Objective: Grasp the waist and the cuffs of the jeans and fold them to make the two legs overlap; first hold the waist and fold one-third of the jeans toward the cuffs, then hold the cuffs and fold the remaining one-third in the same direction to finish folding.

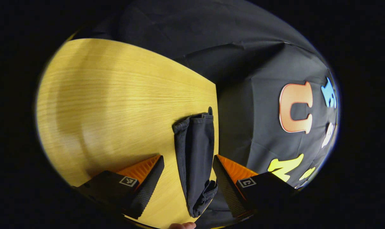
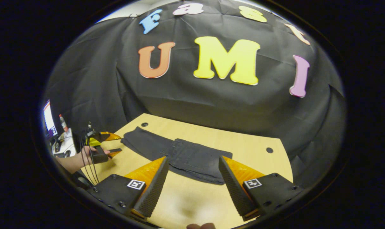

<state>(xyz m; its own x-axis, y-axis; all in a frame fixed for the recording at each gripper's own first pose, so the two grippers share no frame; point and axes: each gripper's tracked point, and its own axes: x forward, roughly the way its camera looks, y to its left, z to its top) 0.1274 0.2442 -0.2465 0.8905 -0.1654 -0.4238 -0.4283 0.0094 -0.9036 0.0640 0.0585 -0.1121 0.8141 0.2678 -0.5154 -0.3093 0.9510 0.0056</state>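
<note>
In the right gripper view we are looking across the wooden table (image 2: pixel 252 149) at the dark jeans (image 2: pixel 179 154), which are lying flat on the tabletop just beyond our fingers. The waist end is sitting between the two fingers at about twelve o'clock from them, and the legs are running off toward ten o'clock, one laid over the other. The right gripper (image 2: pixel 193 184) is hovering with its jaws spread wide, touching nothing, the bare wood showing between the fingers. At nine o'clock in this view we are seeing the left gripper (image 2: pixel 114 152) held in a hand (image 2: pixel 84 156), near the cuff end of the jeans but apart from the cloth; we cannot tell from here how its jaws stand.

In the left gripper view the jeans (image 1: pixel 195 159) are appearing as a narrow dark strip running from six o'clock up toward the centre, lying along the table (image 1: pixel 116 105) edge, with the cuff end nearest our fingers. The left gripper (image 1: pixel 187 183) is standing spread here too, one finger on each side of the strip, neither finger pressing the cloth.
</note>
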